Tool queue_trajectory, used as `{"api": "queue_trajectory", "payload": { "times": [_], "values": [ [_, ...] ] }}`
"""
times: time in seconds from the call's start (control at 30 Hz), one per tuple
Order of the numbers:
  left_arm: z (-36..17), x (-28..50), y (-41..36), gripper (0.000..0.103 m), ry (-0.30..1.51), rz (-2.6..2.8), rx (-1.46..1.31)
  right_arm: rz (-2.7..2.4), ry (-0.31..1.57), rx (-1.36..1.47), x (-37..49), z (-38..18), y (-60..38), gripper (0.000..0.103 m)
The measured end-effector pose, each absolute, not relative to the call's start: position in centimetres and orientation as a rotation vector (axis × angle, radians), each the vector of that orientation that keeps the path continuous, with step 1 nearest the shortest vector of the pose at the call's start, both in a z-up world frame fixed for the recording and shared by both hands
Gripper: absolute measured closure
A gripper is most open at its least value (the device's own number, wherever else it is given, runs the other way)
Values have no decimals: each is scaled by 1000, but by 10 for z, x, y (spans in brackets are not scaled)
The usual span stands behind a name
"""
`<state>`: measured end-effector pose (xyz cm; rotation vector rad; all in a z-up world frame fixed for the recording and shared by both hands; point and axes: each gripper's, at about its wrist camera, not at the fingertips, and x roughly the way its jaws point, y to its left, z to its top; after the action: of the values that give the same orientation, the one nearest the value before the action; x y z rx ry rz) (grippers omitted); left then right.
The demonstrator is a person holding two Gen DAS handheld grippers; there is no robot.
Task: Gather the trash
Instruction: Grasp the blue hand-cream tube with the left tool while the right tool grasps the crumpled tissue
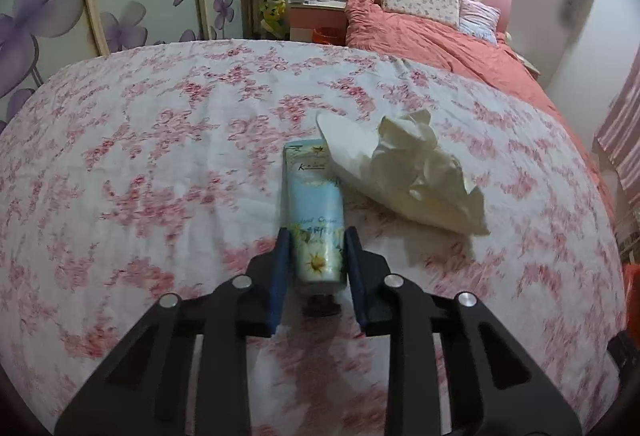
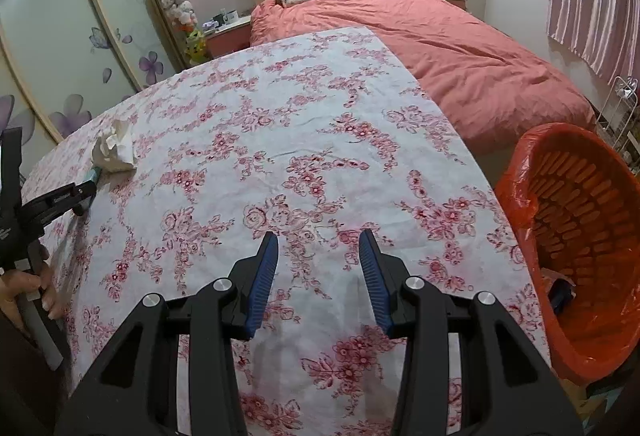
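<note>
Left gripper (image 1: 314,236) pinches the hand-cream tube (image 1: 314,195) low near its cap, for a firm lift. Tissue wad (image 1: 424,175) lies just right, touching. Right gripper (image 2: 318,242) spread, empty, near orange bin (image 2: 576,256).

Table (image 1: 140,155), covered by a white cloth printed with pink flowers. Lying on it: one pale blue hand cream tube (image 1: 314,203), cap end nearest the camera; one crumpled white tissue (image 1: 424,175), touching the tube's far end.
</note>
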<state>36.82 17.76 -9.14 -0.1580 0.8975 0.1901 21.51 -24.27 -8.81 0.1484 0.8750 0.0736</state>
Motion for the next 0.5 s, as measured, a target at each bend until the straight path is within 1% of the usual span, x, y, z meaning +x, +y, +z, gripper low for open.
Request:
{"api": "queue_trajectory", "payload": {
  "times": [0.27, 0.5],
  "values": [
    [-91, 327, 215, 75, 904, 234, -97, 133, 881, 110, 225, -89, -210, 60],
    [-91, 321, 234, 75, 892, 243, -141, 253, 874, 63, 250, -84, -152, 60]
  ]
}}
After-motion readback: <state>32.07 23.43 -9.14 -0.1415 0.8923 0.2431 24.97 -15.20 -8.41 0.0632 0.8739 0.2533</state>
